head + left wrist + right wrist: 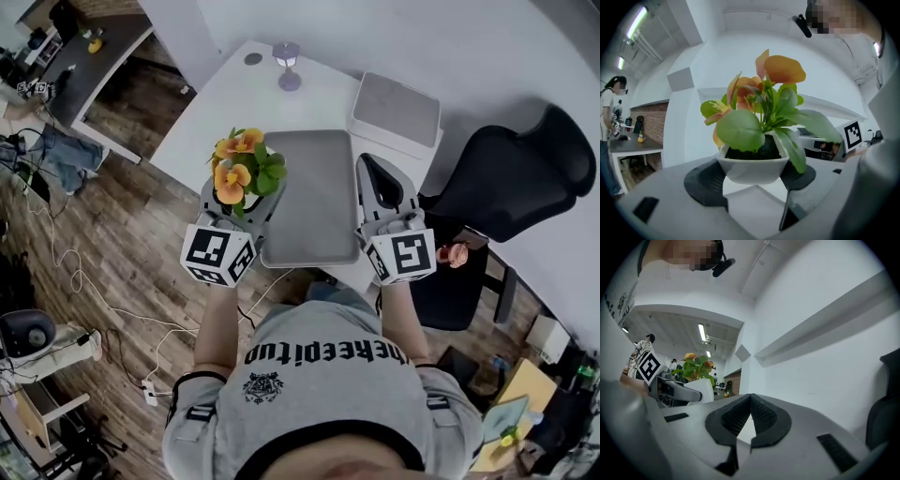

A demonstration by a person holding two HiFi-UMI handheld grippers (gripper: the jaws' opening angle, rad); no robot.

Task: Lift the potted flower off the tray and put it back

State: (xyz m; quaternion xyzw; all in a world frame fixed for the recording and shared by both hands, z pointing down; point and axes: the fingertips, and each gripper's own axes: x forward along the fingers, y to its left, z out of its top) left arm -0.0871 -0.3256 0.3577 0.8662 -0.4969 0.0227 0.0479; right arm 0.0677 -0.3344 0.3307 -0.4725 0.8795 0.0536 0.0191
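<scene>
Here the left gripper point(236, 208) is clamped on the white pot of the potted flower point(246, 171), one jaw on each side, likely to hold it upright so no soil spills. It hangs at the nine o'clock edge of the tray point(314, 202), apparently lifted. The right gripper point(373, 178) sits at three o'clock, jaws pressed together on nothing, out of the way. Setting the flower back down remains.

Overhead head view, gripper views share flower point(740, 129)
</scene>
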